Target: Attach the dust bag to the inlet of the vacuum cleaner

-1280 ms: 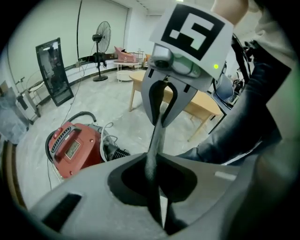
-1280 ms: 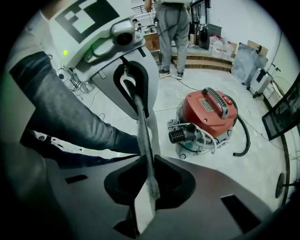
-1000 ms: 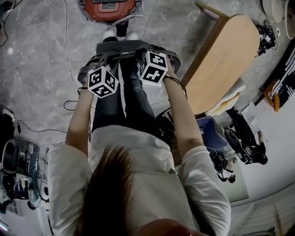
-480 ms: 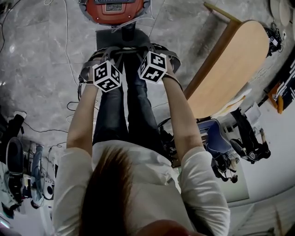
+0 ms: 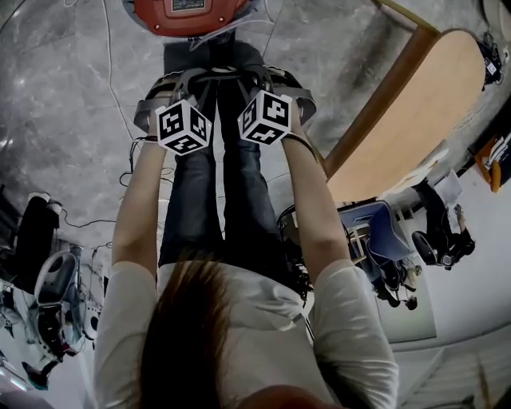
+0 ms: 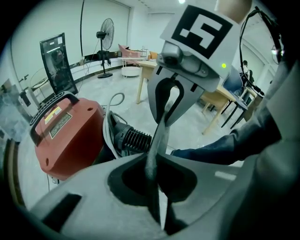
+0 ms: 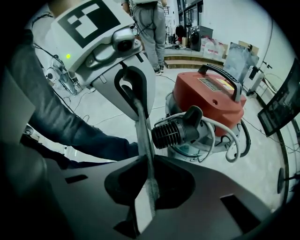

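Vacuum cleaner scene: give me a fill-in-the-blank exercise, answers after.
The round canister vacuum cleaner has a body coloured ____. The left gripper and right gripper both pinch the flat grey fabric dust bag, so ____ gripper is empty. The black pedestal fan shows only in the ____ gripper view.
Missing: red, neither, left.
The right gripper's fingers have just been closing on the bag.

Vacuum cleaner (image 5: pixel 185 9): on the floor (image 5: pixel 64 104), far middle, beyond the person's legs (image 5: pixel 215 192).
Inlet (image 7: pixel 171 133): on the vacuum cleaner's near side.
Dust bag (image 7: pixel 141 124): stretched left to right above the legs, on the near side of the inlet.
Table (image 5: pixel 399 120): right of the legs.
Equipment pile (image 5: pixel 48 287): on the floor, near left.
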`<state>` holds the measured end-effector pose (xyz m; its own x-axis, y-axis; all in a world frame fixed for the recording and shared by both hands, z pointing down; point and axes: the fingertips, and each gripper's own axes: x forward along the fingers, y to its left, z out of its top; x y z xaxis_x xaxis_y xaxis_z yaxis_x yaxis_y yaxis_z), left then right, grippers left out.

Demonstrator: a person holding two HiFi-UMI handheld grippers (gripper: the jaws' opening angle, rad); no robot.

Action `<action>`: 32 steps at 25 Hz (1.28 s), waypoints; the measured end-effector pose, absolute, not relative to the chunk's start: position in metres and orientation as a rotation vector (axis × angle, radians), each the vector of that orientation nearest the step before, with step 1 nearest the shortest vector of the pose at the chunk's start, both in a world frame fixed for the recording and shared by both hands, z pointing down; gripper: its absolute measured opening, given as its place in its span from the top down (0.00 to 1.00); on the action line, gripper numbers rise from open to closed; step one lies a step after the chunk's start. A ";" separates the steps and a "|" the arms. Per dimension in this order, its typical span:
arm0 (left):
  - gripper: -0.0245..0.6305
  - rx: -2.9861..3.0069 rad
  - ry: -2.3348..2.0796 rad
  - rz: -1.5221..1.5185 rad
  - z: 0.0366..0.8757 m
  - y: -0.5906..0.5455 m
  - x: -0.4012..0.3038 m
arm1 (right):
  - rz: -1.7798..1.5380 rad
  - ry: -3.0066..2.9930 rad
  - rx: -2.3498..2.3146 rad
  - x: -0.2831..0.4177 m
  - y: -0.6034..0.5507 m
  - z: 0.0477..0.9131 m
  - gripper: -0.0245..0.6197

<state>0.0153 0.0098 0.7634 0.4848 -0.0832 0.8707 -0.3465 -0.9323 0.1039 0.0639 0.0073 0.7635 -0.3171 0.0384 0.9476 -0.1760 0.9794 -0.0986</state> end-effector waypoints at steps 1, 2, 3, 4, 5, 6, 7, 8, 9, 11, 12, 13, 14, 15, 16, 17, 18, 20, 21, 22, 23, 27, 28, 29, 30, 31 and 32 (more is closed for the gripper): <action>0.91 2.469 -0.378 1.428 0.765 0.009 0.016 | 0.209 -1.883 0.100 0.064 0.006 0.765 0.91; 0.91 2.468 -0.392 1.429 0.766 0.008 0.015 | 0.205 -1.883 0.101 0.064 0.005 0.766 0.91; 0.91 2.465 -0.407 1.430 0.767 0.007 0.015 | 0.203 -1.883 0.102 0.064 0.004 0.767 0.91; 0.91 2.461 -0.420 1.430 0.768 0.005 0.014 | 0.202 -1.883 0.104 0.063 0.003 0.767 0.91; 0.91 2.458 -0.430 1.431 0.768 0.003 0.013 | 0.202 -1.883 0.105 0.063 0.001 0.768 0.91; 0.91 2.457 -0.437 1.432 0.768 0.001 0.012 | 0.201 -1.883 0.106 0.062 -0.001 0.768 0.91; 0.91 2.458 -0.441 1.434 0.768 -0.001 0.012 | 0.202 -1.884 0.108 0.061 -0.003 0.768 0.91; 0.91 2.462 -0.441 1.437 0.768 -0.004 0.012 | 0.202 -1.885 0.109 0.061 -0.006 0.768 0.91; 0.91 2.468 -0.438 1.441 0.768 -0.006 0.011 | 0.203 -1.887 0.110 0.061 -0.007 0.768 0.91; 0.91 2.477 -0.432 1.450 0.768 -0.009 0.011 | 0.201 -1.891 0.107 0.060 -0.010 0.768 0.91; 0.91 2.478 -0.432 1.454 0.767 -0.009 0.010 | 0.197 -1.894 0.102 0.059 -0.010 0.767 0.91; 0.91 2.477 -0.436 1.457 0.767 -0.007 0.009 | 0.192 -1.896 0.095 0.058 -0.009 0.767 0.91; 0.91 2.473 -0.443 1.459 0.766 -0.005 0.007 | 0.186 -1.899 0.088 0.057 -0.007 0.766 0.91; 0.91 2.468 -0.449 1.462 0.766 -0.004 0.006 | 0.181 -1.903 0.081 0.055 -0.006 0.765 0.91; 0.91 2.464 -0.455 1.464 0.765 -0.003 0.005 | 0.178 -1.906 0.076 0.054 -0.005 0.765 0.91; 0.91 2.461 -0.459 1.467 0.765 -0.002 0.004 | 0.178 -1.908 0.073 0.054 -0.005 0.765 0.91; 0.91 2.458 -0.462 1.468 0.765 -0.003 0.004 | 0.179 -1.909 0.072 0.054 -0.006 0.765 0.91; 0.91 2.454 -0.466 1.470 0.765 -0.005 0.006 | 0.183 -1.906 0.079 0.056 -0.008 0.765 0.91; 0.91 2.452 -0.468 1.469 0.765 -0.007 0.007 | 0.186 -1.903 0.085 0.057 -0.009 0.766 0.91; 0.91 2.450 -0.471 1.467 0.766 -0.008 0.008 | 0.189 -1.899 0.090 0.058 -0.011 0.767 0.90; 0.91 2.448 -0.474 1.464 0.767 -0.010 0.009 | 0.191 -1.896 0.094 0.060 -0.013 0.768 0.90; 0.91 2.433 -0.492 1.461 0.768 -0.013 0.010 | 0.193 -1.895 0.095 0.060 -0.016 0.769 0.90; 0.91 2.433 -0.488 1.470 0.767 -0.014 0.010 | 0.197 -1.896 0.099 0.061 -0.016 0.769 0.90; 0.91 2.434 -0.481 1.481 0.767 -0.014 0.011 | 0.205 -1.898 0.105 0.062 -0.015 0.769 0.90; 0.91 2.435 -0.472 1.492 0.767 -0.015 0.013 | 0.218 -1.899 0.116 0.063 -0.014 0.770 0.90; 0.91 2.435 -0.463 1.502 0.767 -0.017 0.014 | 0.237 -1.900 0.130 0.064 -0.014 0.771 0.90; 0.91 2.434 -0.456 1.510 0.767 -0.019 0.016 | 0.259 -1.900 0.147 0.066 -0.014 0.772 0.90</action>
